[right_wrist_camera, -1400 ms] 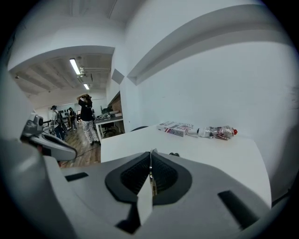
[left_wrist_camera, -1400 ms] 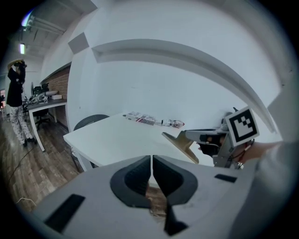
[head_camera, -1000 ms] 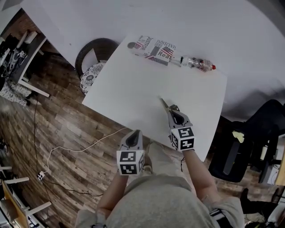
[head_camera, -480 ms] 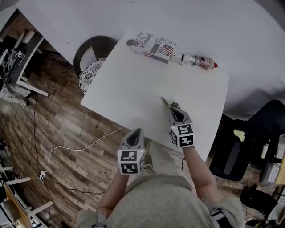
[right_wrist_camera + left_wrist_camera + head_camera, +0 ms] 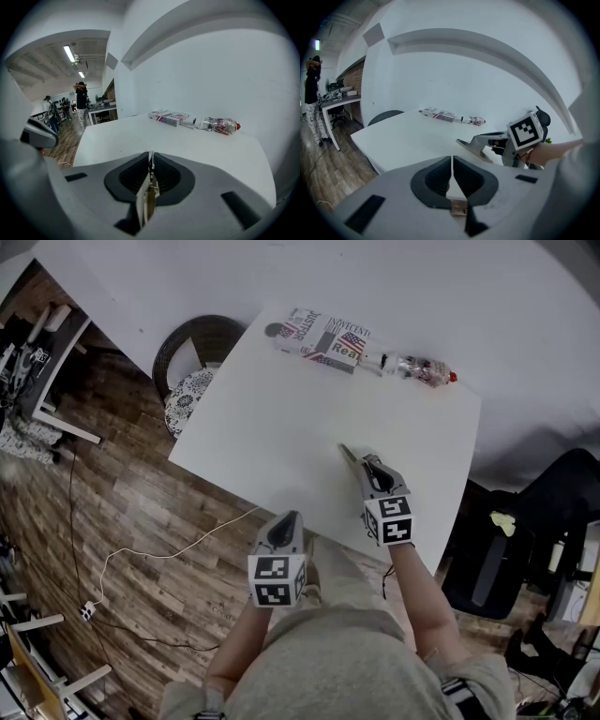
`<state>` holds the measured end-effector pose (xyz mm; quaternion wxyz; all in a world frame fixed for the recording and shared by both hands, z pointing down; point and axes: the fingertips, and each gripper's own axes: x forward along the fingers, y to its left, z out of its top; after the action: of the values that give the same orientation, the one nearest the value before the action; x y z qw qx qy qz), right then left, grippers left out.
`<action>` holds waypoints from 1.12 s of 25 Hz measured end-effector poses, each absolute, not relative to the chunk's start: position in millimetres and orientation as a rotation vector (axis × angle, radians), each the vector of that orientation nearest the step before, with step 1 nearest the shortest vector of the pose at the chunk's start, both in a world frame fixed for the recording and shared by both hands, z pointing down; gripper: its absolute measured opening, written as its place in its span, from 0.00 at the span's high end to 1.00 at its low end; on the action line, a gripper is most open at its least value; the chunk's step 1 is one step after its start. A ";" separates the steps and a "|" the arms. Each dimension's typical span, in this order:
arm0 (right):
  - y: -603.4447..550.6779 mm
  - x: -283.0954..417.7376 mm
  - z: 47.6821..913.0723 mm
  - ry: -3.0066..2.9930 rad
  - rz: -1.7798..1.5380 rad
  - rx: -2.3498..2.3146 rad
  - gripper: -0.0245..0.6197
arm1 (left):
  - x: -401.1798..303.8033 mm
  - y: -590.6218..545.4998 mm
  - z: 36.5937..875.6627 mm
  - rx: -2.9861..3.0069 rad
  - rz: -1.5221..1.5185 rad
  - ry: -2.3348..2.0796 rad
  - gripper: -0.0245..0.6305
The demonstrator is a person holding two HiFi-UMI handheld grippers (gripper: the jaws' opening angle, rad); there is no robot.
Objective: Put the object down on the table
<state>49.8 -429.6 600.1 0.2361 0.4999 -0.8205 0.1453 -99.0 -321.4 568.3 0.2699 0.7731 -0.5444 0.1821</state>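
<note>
**Thin card between the right pads, above the white table**

Filling the left of the head view: wood floor (image 5: 122,512), with a pale cable (image 5: 178,554) trailing across it. Across the centre: square white table (image 5: 281,418), its far edge near the white wall (image 5: 469,296). At the table's upper-left corner: round dark chair (image 5: 202,357) with a patterned cushion. At the right edge: black office chair (image 5: 506,549). Along the bottom: the person's lap and both forearms.

At the table's far edge, top centre: printed box (image 5: 323,341) lying flat. Just to its right: clear bottle (image 5: 417,369) with a red cap, on its side. Both well apart from the grippers.

Lower centre, below the table's near edge: left gripper (image 5: 287,519), off the tabletop. In its own view (image 5: 452,164): jaws pressed together, only a hairline seam, nothing between.

Over the table's near-right part: right gripper (image 5: 345,452), pointing toward the upper left. In its own view (image 5: 150,161): jaws easing apart, pads close against both faces of a thin card (image 5: 143,199). Card pale, standing on edge, leaning slightly left at its lower end, in the lower middle of that view. Cannot tell whether its edge touches the tabletop.
</note>
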 end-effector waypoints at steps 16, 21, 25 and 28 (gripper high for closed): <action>-443.2 74.9 614.5 -2.186 0.441 1.413 0.84 | -95.1 -321.5 567.9 2.096 0.498 -1.449 0.94; -444.2 83.2 618.8 -2.160 0.445 1.430 0.83 | -93.0 -319.9 566.3 2.098 0.494 -1.446 0.94; -443.7 88.5 622.7 -2.145 0.461 1.442 0.82 | -91.9 -317.4 566.6 2.098 0.500 -1.444 0.94; -444.1 88.5 622.8 -2.143 0.454 1.445 0.82 | -92.2 -316.6 566.2 2.099 0.501 -1.445 0.94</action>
<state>88.5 -444.1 622.8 0.2560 0.5324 -0.7894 0.1673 -92.2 -316.6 566.2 0.2691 0.7783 -0.5359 0.1860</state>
